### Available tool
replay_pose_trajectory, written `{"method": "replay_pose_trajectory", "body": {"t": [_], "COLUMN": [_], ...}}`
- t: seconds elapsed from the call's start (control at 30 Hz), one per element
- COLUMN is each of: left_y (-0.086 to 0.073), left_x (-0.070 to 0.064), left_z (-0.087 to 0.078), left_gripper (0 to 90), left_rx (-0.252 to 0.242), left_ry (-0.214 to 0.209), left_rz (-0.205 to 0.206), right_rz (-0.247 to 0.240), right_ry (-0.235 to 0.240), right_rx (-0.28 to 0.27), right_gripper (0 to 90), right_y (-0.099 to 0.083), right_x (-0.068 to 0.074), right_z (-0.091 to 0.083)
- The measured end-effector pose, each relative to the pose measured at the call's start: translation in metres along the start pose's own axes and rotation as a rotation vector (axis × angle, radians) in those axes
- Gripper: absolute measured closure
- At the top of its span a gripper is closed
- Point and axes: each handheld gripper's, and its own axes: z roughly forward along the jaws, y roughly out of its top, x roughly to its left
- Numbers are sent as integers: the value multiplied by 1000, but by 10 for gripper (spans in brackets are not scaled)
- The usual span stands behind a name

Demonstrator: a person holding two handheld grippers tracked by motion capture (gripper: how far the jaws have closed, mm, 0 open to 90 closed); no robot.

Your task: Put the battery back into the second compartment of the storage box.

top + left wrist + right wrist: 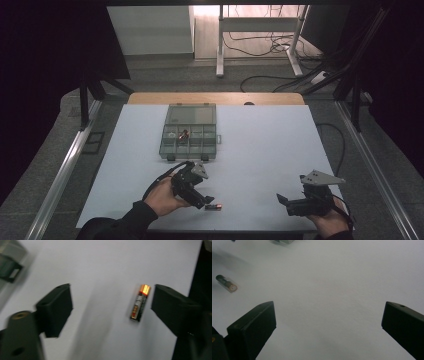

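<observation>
Looking down from the high view, the left gripper [205,201] hovers with jaws apart at a small battery [213,206] lying on the white table [265,150] near its front edge, well short of the compartment box [190,131], while the right gripper [287,202] idles apart to the side, its jaws spread on nothing. In the left gripper view the battery [140,303] lies flat between the open jaws, close to one; it looks light, rigid, smooth and prone to roll, so gripping across mid-barrel seems soundest. In the right gripper view the jaws stand wide over bare table, the battery [227,283] far off.
</observation>
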Motion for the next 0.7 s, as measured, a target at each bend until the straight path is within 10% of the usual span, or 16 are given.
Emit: {"method": "replay_pose_trajectory", "body": {"t": [0.43, 0.7], "left_y": [2, 6], "left_x": [-31, -28], "left_z": [33, 27], "left_gripper": [681, 766], "left_rx": [120, 101], "left_ry": [-23, -15], "left_rz": [174, 150], "right_rz": [-1, 0], "right_ry": [1, 1], "right_rx": [-1, 0], "right_gripper": [0, 0], "right_y": [0, 0], "right_x": [0, 0], "right_z": [0, 0]}}
